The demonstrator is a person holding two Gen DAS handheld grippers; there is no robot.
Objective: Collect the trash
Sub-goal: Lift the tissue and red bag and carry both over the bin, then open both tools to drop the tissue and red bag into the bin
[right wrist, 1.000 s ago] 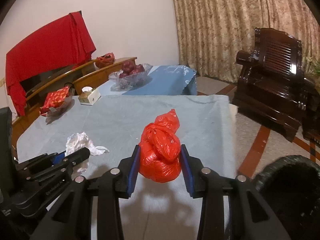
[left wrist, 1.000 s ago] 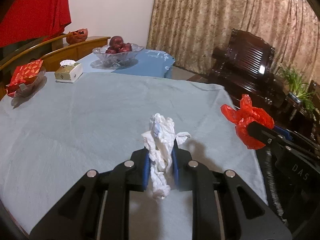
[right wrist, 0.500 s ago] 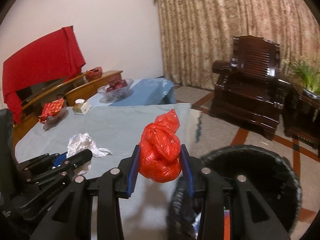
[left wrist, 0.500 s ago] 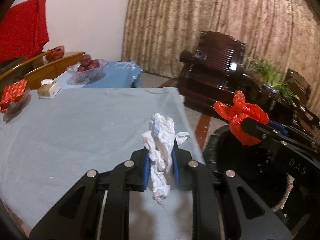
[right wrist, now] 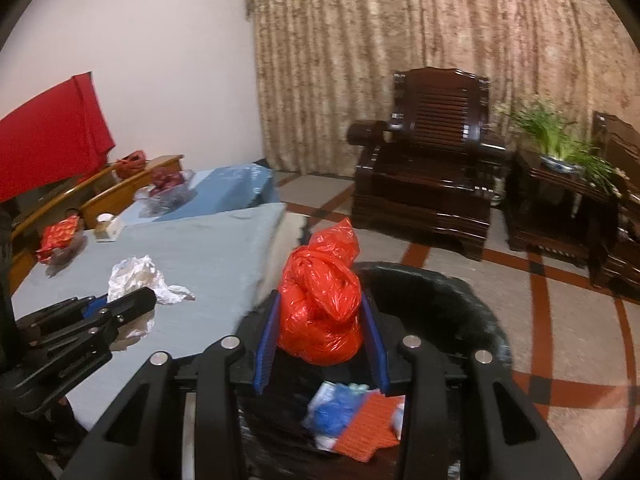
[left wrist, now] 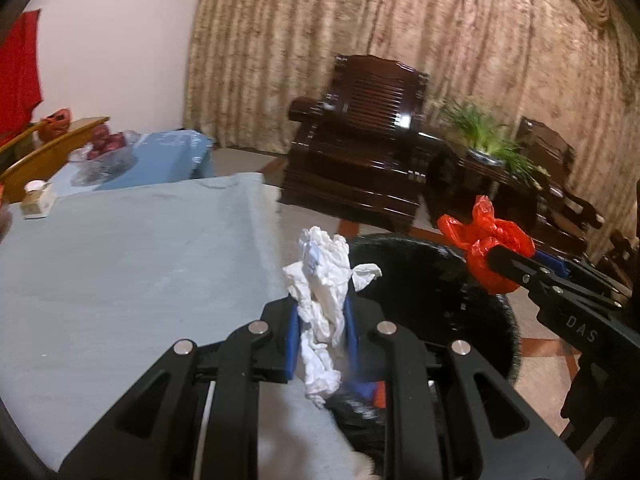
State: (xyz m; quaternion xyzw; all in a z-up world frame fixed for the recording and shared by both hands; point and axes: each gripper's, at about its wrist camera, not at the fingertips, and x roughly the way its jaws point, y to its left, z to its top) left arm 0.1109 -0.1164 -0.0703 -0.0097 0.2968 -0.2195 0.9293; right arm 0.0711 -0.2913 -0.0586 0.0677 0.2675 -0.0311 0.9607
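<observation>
Black bin below; R hand-held gripper pinches knotted red bag; L crumpled tissue.

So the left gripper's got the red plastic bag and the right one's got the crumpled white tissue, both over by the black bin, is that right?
Not quite: they are swapped. The left gripper holds the crumpled white tissue, as the left wrist view shows, and the right gripper holds the red plastic bag, as the right wrist view shows. Both are by the black bin.
</observation>
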